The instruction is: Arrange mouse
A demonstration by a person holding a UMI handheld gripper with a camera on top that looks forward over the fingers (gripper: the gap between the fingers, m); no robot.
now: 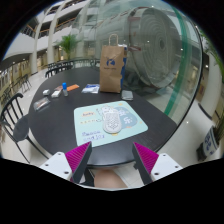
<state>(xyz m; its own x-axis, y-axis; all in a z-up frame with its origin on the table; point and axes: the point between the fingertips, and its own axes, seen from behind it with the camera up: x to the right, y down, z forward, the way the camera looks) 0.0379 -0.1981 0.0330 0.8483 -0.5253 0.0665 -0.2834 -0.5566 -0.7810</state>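
Both fingers (113,160) stand wide apart at the bottom of the frame, their magenta pads (79,156) angled inward like two wedges, and nothing is held between them. Beyond them, in the lower middle of the frame, lies a round dark surface (60,120) with a smooth, matte top. On its near part sits a pale greenish rectangular mouse mat (135,125), thin and flat, with faint printing on it. A white mouse (111,122), small and rounded with a glossy shell, rests on the middle of that mat, well ahead of the fingers and roughly in line with the gap between them. Farther back, in the upper middle of the frame, a brown paper bag (112,68) stands upright on the surface, bearing a blue mark on its front. To the left of the bag lie several small items, among them something blue (63,88) and a flat grey piece (42,102); they are too small to name. A pale sheet (91,89) lies near the bag's foot. Dark chairs (14,113) with slatted backs ring the surface at the left of the frame. A pale rounded shape, perhaps part of the hand, shows between the finger bases at the very bottom, though I cannot tell for certain.
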